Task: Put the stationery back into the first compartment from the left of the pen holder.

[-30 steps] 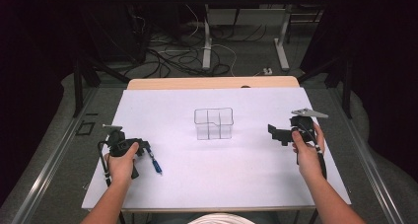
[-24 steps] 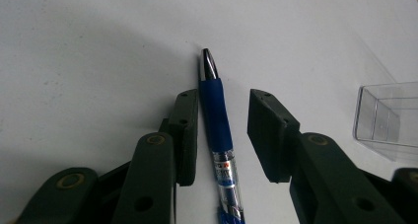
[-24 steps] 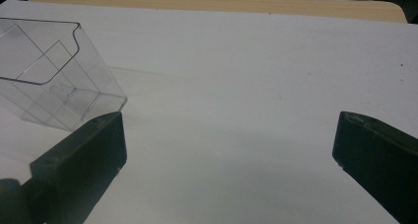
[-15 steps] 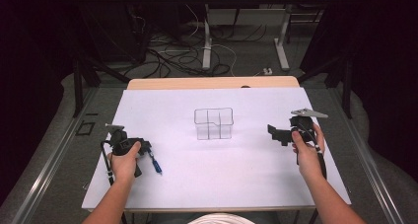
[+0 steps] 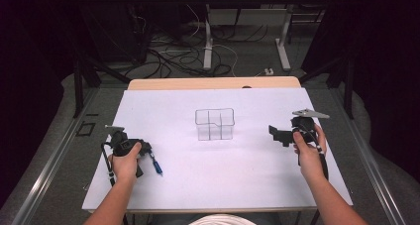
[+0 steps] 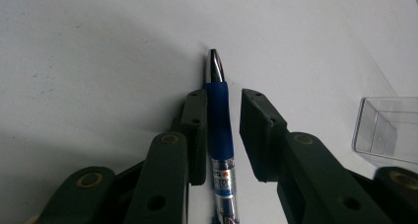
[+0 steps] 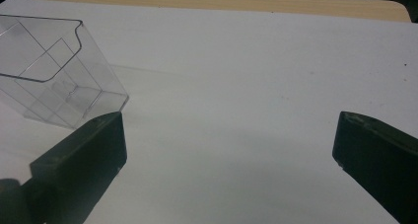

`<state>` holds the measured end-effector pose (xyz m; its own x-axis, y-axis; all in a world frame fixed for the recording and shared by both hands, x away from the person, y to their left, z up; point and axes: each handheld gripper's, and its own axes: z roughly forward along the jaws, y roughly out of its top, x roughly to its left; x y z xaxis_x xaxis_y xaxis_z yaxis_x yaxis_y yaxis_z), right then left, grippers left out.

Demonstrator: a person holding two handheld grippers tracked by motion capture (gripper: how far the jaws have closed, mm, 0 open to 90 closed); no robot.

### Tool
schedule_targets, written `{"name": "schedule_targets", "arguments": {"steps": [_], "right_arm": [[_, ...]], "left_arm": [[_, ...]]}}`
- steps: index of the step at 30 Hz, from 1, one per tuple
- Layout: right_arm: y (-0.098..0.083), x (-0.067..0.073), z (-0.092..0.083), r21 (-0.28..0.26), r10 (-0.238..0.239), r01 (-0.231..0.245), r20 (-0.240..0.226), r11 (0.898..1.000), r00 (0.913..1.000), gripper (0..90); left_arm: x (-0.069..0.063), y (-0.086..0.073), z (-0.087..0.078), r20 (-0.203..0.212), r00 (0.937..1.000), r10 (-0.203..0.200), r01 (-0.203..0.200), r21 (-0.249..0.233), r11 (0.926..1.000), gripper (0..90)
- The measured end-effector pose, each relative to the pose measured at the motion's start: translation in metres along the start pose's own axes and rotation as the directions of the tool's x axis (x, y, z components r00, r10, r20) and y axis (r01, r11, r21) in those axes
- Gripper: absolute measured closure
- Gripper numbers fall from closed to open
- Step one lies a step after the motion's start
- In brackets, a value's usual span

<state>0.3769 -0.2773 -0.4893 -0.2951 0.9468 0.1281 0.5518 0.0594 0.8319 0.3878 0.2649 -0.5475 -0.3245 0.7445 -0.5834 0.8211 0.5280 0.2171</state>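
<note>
A blue pen lies on the white sheet at the front left, its tip pointing away in the left gripper view. My left gripper sits low over the pen, which runs between the jaws. The jaws have just been closing. One pad touches the pen's blue grip, and the other pad stands a small gap away. My right gripper hovers at the right side, wide open with nothing between its jaws. A clear divided container stands mid-table.
The white sheet covers the wooden table. In the right gripper view the clear container is just past the left-hand jaw. It is at the right edge in the left gripper view. Cables and table legs lie on the floor beyond.
The left gripper's jaws have drawn in around the pen. Both hands stay where they were, and the pen has not shifted.
</note>
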Motion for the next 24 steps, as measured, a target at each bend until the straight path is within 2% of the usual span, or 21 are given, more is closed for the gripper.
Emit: {"name": "schedule_targets", "arguments": {"steps": [3,16,24], "right_arm": [[-0.0001,-0.0001,0.0,0.0,-0.003,0.003,0.001,1.0,1.0,0.0],[-0.0005,-0.0003,0.0006,0.005,-0.007,0.007,-0.006,1.0,1.0,0.0],[-0.001,0.0,0.0013,0.008,-0.003,0.003,-0.008,1.0,1.0,0.0]], "left_arm": [[0.0014,0.0004,-0.0007,0.012,0.9999,-0.005,0.005,0.006,1.0,73.9],[0.001,0.0003,0.0003,-0.002,1.0,-0.009,0.009,-0.001,1.0,76.0],[0.0016,0.0007,0.0001,0.003,1.0,-0.008,0.008,0.006,0.9999,77.7]]}}
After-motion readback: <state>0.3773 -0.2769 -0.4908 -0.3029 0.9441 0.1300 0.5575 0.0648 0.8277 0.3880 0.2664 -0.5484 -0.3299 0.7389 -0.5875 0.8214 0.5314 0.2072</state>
